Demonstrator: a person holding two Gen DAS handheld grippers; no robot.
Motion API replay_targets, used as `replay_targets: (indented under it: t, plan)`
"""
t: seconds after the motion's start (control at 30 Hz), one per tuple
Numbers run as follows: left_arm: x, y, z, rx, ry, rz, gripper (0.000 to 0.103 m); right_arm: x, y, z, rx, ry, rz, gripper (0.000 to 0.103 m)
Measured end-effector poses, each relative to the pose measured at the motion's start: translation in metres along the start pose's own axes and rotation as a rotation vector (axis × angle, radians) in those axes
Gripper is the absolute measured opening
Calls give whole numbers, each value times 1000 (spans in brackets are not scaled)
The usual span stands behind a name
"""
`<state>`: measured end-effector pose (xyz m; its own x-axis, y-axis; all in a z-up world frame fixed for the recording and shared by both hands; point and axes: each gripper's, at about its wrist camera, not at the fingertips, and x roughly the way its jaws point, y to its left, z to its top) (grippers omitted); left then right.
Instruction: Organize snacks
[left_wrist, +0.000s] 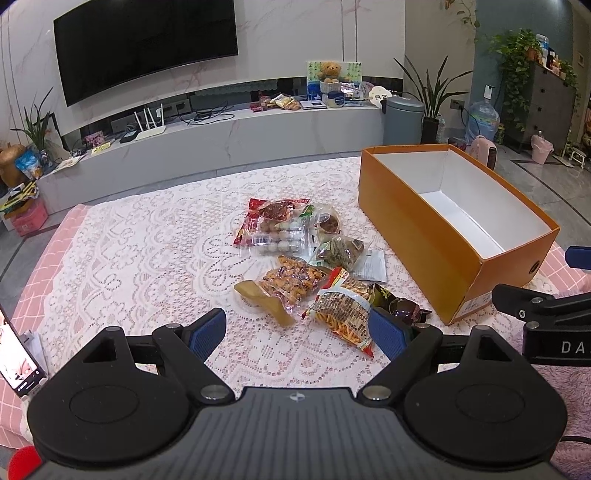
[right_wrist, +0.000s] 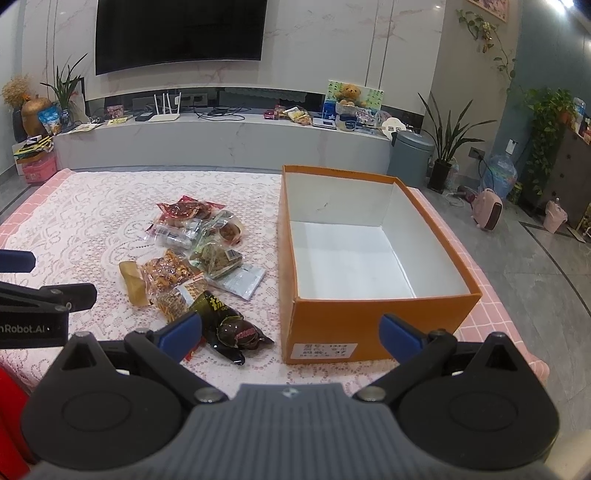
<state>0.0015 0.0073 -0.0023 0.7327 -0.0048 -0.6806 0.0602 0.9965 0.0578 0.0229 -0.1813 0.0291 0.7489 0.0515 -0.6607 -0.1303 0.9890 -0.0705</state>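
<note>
snack packets (left_wrist: 306, 266) heaped beside open orange box (left_wrist: 417, 236)

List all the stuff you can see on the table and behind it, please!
Orange cardboard box: one, white inside, nothing in it, right side of the table.
Snack packets: a pile of about eight, red, clear, green, silver and black, left of the box.
Black shiny snack bag: one, nearest edge of the pile.
White lace tablecloth: one, over a pink checked cover.
Black television: one, on the wall.
Brown teddy bear: one, on the white shelf.
Grey round bin: one, on the floor.
Left claw: blue pads, open, empty.
Right claw: blue pads, open, empty.
</note>
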Motion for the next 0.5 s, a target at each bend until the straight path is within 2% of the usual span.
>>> replay_targets:
  t: [0.5]
  plan:
    - [-1, 0, 0, -3, 7, -9, 101, 1, 1, -1, 16, 10, 15, 100]
